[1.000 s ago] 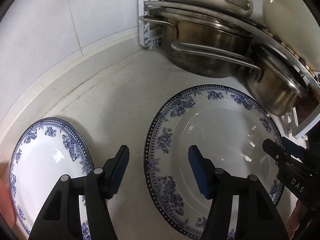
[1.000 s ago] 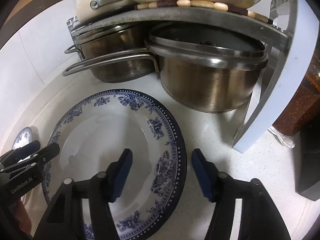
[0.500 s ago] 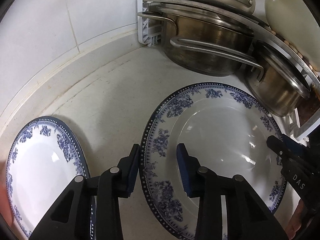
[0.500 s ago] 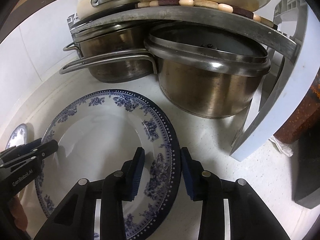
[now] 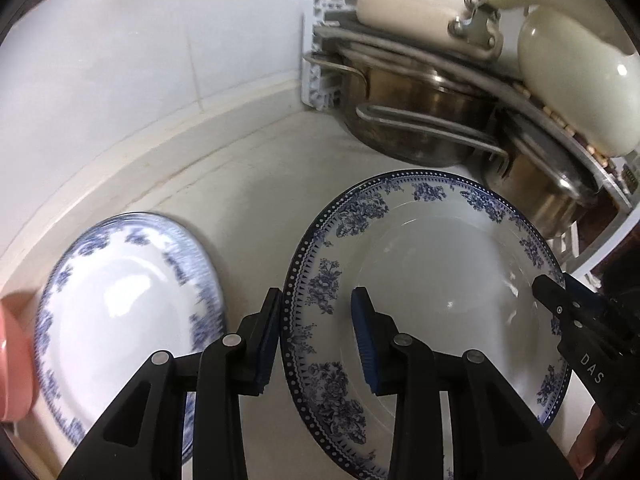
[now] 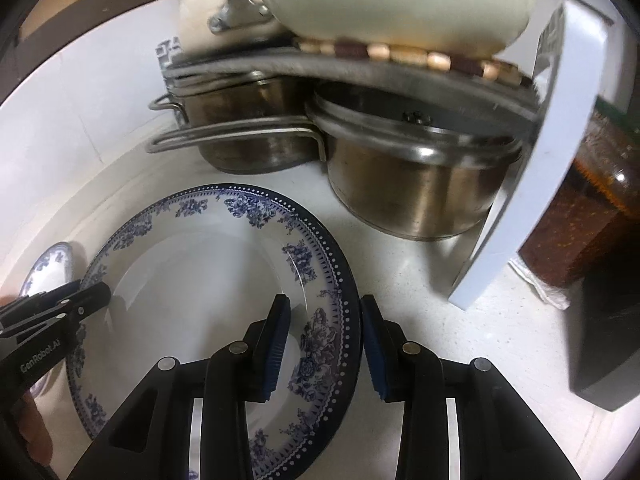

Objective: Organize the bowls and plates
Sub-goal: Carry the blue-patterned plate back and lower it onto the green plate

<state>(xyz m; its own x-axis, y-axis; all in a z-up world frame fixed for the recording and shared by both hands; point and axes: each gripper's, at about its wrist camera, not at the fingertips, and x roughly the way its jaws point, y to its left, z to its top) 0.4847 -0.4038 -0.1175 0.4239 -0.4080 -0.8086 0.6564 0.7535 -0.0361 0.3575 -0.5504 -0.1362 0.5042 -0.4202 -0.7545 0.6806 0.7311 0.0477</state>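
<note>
A large white plate with a blue floral rim [image 5: 440, 280] [image 6: 192, 280] is held between both grippers, a little above the white counter. My left gripper [image 5: 316, 300] is shut on its left rim, one pad outside the rim and one over the well. My right gripper [image 6: 325, 308] is shut on the opposite rim in the same way. Each gripper shows in the other's view: the right gripper [image 5: 560, 296] and the left gripper [image 6: 92, 292]. A smaller blue-and-white plate [image 5: 120, 300] [image 6: 52, 264] lies on the counter to the left, blurred.
Close behind the plate, steel pots [image 6: 412, 192] [image 5: 412, 120] stand under a white corner rack [image 6: 552, 160], with cream pots [image 5: 416, 4] on top. A tiled wall [image 5: 140, 60] runs along the back. A pink object [image 5: 12, 352] sits at the far left, a dark jar [image 6: 592, 208] at the right.
Both grippers closed their jaws onto opposite rims of the large plate. They then rose slightly with the plate; the pots and the small plate have shifted in view.
</note>
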